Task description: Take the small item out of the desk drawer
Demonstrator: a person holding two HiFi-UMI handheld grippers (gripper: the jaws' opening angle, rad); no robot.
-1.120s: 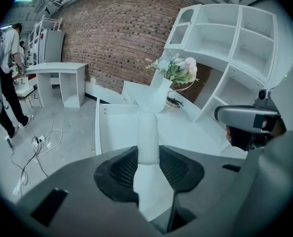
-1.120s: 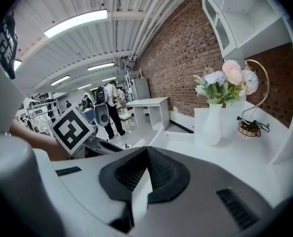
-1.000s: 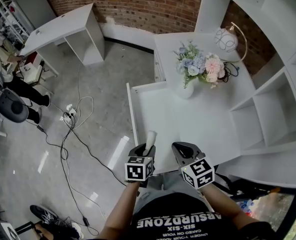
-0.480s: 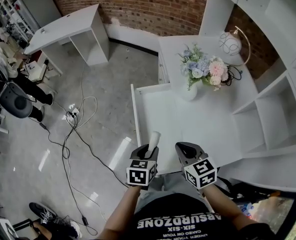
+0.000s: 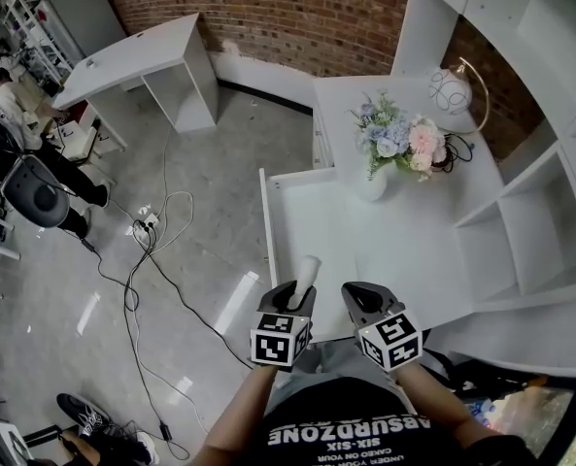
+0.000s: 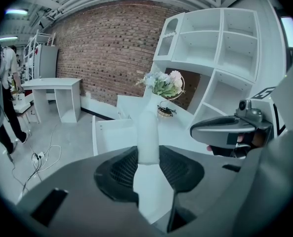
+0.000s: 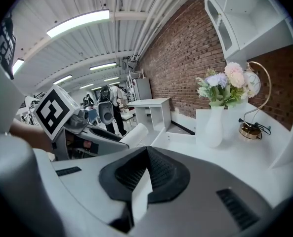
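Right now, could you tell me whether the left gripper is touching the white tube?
Touching. The left gripper view shows the white tube pinched between the two pads of the left gripper.

Your left tongs [image 5: 297, 292], closed on the small white cylinder [image 5: 308, 271], have risen a little since the earlier frames, lifting the cylinder higher above the open drawer [image 5: 265, 223]. Your head view has drifted too: table [image 5: 346, 105] and drawer now appear slightly further right and lower.
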